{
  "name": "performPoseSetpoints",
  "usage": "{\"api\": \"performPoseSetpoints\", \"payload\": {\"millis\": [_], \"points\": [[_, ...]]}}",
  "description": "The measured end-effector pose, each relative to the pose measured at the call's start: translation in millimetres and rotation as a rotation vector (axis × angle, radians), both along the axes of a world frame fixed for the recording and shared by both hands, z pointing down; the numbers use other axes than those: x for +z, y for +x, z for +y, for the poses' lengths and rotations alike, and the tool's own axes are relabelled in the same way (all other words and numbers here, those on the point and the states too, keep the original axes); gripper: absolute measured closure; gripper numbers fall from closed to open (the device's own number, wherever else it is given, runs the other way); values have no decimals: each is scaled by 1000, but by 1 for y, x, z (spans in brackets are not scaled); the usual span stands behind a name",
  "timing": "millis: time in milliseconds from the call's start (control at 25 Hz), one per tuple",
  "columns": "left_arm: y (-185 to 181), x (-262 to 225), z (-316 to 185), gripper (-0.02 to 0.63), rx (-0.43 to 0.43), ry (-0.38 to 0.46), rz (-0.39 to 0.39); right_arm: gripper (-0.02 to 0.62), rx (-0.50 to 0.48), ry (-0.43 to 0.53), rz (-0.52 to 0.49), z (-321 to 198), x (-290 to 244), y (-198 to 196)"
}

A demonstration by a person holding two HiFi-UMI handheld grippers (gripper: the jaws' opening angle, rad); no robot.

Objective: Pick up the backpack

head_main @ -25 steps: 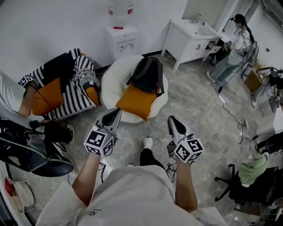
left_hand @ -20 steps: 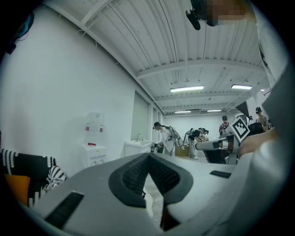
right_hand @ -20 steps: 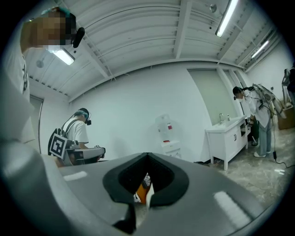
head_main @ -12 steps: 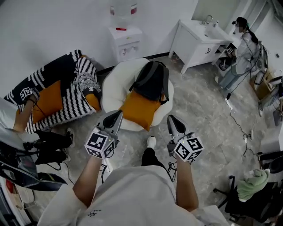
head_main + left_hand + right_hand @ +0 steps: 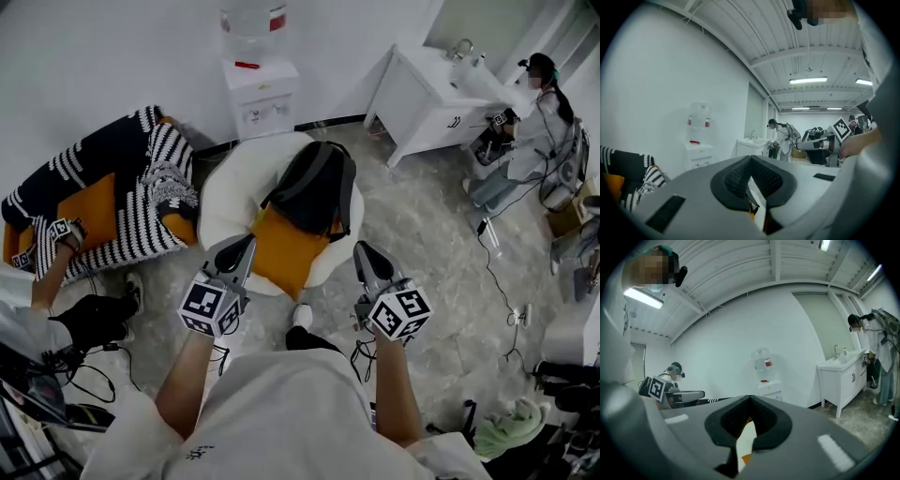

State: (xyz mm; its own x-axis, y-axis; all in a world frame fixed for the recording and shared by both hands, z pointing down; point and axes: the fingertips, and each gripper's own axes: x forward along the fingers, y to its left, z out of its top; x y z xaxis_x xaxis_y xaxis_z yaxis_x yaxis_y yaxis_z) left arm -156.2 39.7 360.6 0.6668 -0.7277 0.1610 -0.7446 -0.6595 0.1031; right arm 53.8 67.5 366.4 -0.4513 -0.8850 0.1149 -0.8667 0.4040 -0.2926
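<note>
The dark backpack [image 5: 314, 187] lay propped against the back of a round white chair [image 5: 225, 187], its grey straps facing up and its lower end resting on an orange cushion [image 5: 281, 251] that filled the seat. In the head view the chair and its load had drawn closer to the wearer than they stood a second earlier, and the striped sofa [image 5: 122, 183] to the left, the water dispenser [image 5: 258, 89] at the wall and the white washstand [image 5: 427, 89] to the right had all shifted with them, the mark of someone walking up to the chair.

The left tongs [image 5: 244, 246] and the right tongs [image 5: 362, 251] were held out level and side by side, their tips now lined up with the chair's front edge in that view, yet short of the backpack and touching nothing. Both were fully closed, pad against pad, with nothing gripped; each gripper view showed only a sliver of white and orange past the meeting jaws.

Judged from this, the task was still in its approach: the gap had narrowed, but the reach lay ahead, and at least one pair of tongs would have to open before a strap or the top handle could be taken. Another person [image 5: 544, 112] worked by the washstand, well apart.
</note>
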Motion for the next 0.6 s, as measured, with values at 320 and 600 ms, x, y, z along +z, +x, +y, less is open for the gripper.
{"api": "performPoseSetpoints", "payload": {"millis": [320,600], "points": [[56,13,-56,607,-33,-27,-32,592,-38,-38,-43,-69,25,53],[66,24,-83,608,-47,-66,-54,592,-45,-72,-60,-99,40,65]]}}
